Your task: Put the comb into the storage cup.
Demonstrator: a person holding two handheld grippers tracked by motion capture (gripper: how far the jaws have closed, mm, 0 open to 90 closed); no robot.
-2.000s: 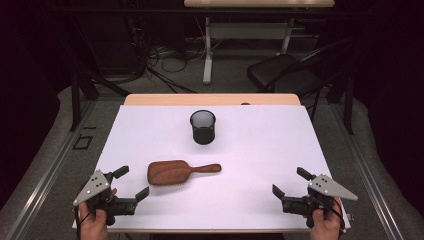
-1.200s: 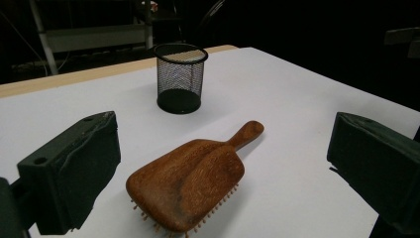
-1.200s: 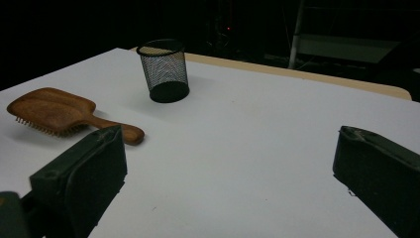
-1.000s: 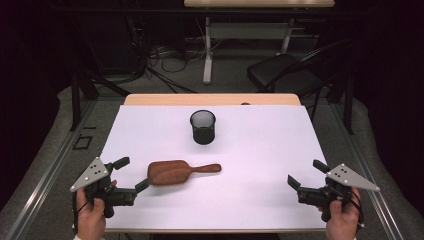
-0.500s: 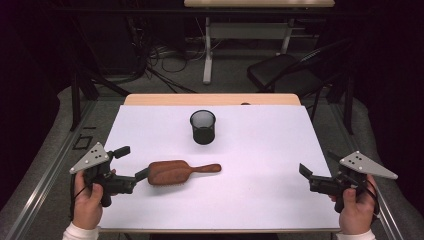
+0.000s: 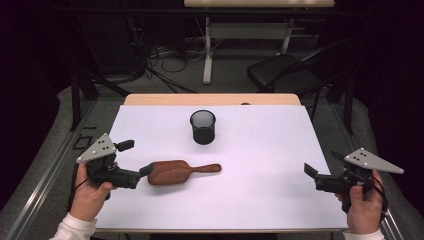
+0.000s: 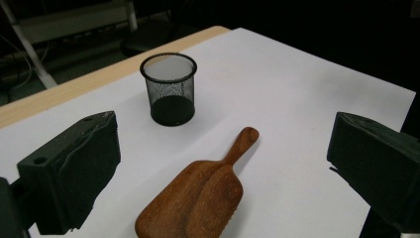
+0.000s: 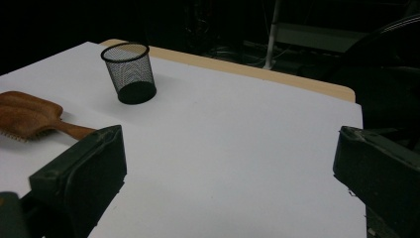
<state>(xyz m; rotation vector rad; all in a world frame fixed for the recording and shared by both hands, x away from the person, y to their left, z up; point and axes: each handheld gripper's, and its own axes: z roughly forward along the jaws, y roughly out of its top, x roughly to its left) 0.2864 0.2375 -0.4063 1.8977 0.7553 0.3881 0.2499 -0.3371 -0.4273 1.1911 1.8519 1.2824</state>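
A brown wooden hairbrush [image 6: 182, 172] lies on the white table sheet [image 6: 260, 150], bristles down, handle pointing right. A black mesh cup [image 6: 203, 127] stands upright behind it, empty. My left gripper [image 6: 136, 157] is open at the brush's left end, one jaw almost at the brush head. In the left gripper view the brush [image 7: 198, 198] lies between the wide-apart jaws of the left gripper [image 7: 223, 171], with the cup [image 7: 168, 89] beyond. My right gripper [image 6: 324, 163] is open near the right edge, holding nothing. The right gripper view has the right gripper [image 8: 230, 176], the cup [image 8: 130, 72] and the brush [image 8: 29, 116] far left.
The wooden table edge [image 6: 210, 99] runs along the far side of the sheet. Beyond it on the floor are a dark chair [image 6: 290, 70], cables [image 6: 165, 57] and a white table leg [image 6: 207, 50]. Bare sheet lies between the brush and the right gripper.
Both hands have moved forward from the near edge. The left gripper has come up to the brush's left end; the right gripper has shifted outward to the right edge. Brush and cup stayed put.
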